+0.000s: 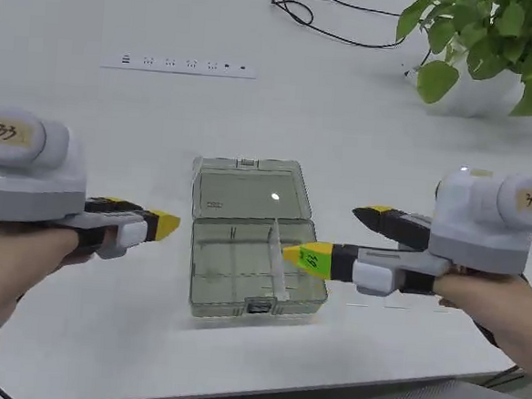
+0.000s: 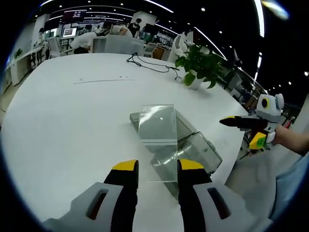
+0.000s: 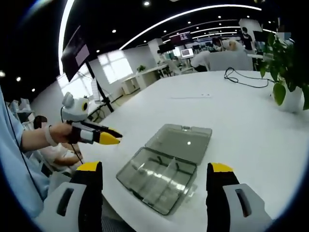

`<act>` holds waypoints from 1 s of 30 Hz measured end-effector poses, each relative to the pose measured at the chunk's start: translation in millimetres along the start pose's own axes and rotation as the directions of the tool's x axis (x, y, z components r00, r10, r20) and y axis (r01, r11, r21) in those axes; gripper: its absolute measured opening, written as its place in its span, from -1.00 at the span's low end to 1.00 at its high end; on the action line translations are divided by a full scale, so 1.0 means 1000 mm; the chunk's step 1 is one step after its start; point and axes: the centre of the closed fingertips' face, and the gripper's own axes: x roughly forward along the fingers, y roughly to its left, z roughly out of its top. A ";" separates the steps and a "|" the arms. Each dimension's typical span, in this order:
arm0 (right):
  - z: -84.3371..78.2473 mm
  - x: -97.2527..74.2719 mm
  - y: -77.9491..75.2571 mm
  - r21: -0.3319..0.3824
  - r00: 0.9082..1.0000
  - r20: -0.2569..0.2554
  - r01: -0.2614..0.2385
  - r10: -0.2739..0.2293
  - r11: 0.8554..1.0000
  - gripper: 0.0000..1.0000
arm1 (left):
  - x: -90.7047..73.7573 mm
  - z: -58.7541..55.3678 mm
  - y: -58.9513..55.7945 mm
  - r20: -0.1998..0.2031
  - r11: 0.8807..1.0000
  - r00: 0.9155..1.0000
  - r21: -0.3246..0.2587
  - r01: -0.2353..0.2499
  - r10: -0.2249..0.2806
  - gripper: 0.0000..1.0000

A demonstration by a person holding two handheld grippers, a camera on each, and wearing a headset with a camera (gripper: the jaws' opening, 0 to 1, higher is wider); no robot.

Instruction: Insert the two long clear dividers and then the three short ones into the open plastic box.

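- Left gripper (image 2: 158,166): jaws part-closed on a clear divider (image 2: 157,123), pinched across its width. It sticks out ahead of the tips, upright, so the bottom edge stays free to drop into a slot.
- It's held in the air, off the bench, left of the plastic box (image 1: 197,272) and not over it yet. Can't tell if it's a long or a short one.
- Right gripper (image 3: 154,167): jaws wide apart, nothing in them. In the head view its lower yellow tip sits just at the tray's right wall, near an upright divider (image 1: 276,266) inside. My read is it's there to steady or guide, not to carry.
- Box is mid-bench, near the front edge. The lid (image 1: 246,191) is folded flat toward the far edge, so the tray is open from above for both grippers.
- Tray has partitions in it, with lengthwise and cross lines showing in the right gripper view. Clear on clear, so I can't count them reliably.
- Judgement: task is partway done, and the current step is bringing the held piece over to the tray.
- Next move needs the divider square to the slot lines and lowered straight. A tilt would likely jam it or knock the seated pieces.
- Risk: smooth clear plastic in an edge pinch could slip or rotate.
- Plant (image 1: 496,42) and cable (image 1: 302,10) are at the far edge, well apart from the work.
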 end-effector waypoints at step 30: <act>0.029 0.059 0.036 0.259 0.999 0.030 -0.045 0.039 0.965 -0.43 | 0.022 0.008 -0.059 0.116 0.993 0.990 -0.079 0.086 -0.076 -0.40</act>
